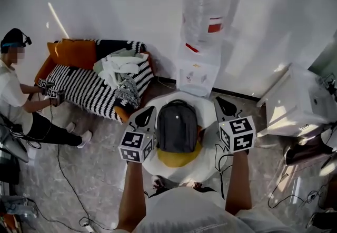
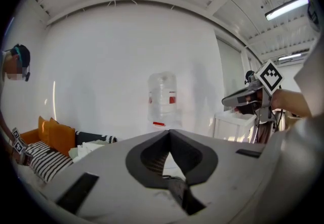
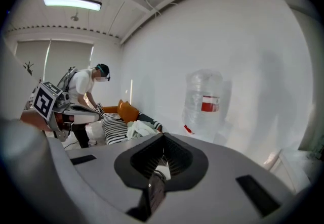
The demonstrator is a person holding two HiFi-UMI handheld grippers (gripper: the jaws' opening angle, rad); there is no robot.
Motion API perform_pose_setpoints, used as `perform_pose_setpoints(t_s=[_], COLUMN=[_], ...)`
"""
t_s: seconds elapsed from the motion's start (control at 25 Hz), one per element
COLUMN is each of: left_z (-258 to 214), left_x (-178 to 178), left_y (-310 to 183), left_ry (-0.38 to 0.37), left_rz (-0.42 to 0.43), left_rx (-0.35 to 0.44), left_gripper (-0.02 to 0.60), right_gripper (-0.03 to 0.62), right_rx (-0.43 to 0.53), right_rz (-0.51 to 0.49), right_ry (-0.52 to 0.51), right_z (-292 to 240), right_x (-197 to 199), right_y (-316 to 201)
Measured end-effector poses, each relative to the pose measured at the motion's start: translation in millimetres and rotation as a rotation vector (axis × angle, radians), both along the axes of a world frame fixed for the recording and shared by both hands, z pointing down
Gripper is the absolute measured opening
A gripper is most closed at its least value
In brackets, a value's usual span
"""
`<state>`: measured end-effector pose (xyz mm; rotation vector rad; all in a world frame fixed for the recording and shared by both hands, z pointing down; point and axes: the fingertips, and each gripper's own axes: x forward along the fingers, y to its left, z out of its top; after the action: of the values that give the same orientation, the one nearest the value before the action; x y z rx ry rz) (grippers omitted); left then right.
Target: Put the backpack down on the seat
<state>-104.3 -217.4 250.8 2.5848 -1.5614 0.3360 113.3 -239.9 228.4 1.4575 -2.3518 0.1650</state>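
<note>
A grey backpack (image 1: 177, 127) with a yellow base hangs between my two grippers, over a round white seat (image 1: 204, 113). My left gripper (image 1: 145, 116) is at the pack's left side and my right gripper (image 1: 225, 105) at its right, both held up level with it. In the left gripper view the jaws (image 2: 169, 131) meet, with a dark strap (image 2: 179, 192) pinched at their base. In the right gripper view the jaws (image 3: 163, 134) are also together, on a dark strap (image 3: 154, 192). Where the straps join the pack is hidden.
A water dispenser (image 1: 202, 42) stands against the wall behind the seat. A striped sofa (image 1: 89, 87) with orange cushions and a clothes pile (image 1: 118, 66) is at the left, with another person (image 1: 16, 95) beside it. A white cabinet (image 1: 295, 103) is at the right. Cables (image 1: 68, 179) cross the floor.
</note>
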Motion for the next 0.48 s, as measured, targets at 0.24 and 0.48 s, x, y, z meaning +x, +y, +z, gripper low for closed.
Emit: perform_pose_setpoints(t_s=[0.24,0.48], left_z=[-32,-76], left_x=[-2,-5], left_y=[-8,-8], left_ry=[-0.029,-0.056], left_rz=[0.013,0.031], left_rx=[0.061,0.155], left_gripper=[-0.008,-0.008], right_gripper=[0.005,0.005], right_rx=[0.084,0.169], right_rz=[-0.026,-0.072], right_ry=[0.0,0.007], right_z=[-33,-68], right_x=[-12,-30], right_y=[-9,-9])
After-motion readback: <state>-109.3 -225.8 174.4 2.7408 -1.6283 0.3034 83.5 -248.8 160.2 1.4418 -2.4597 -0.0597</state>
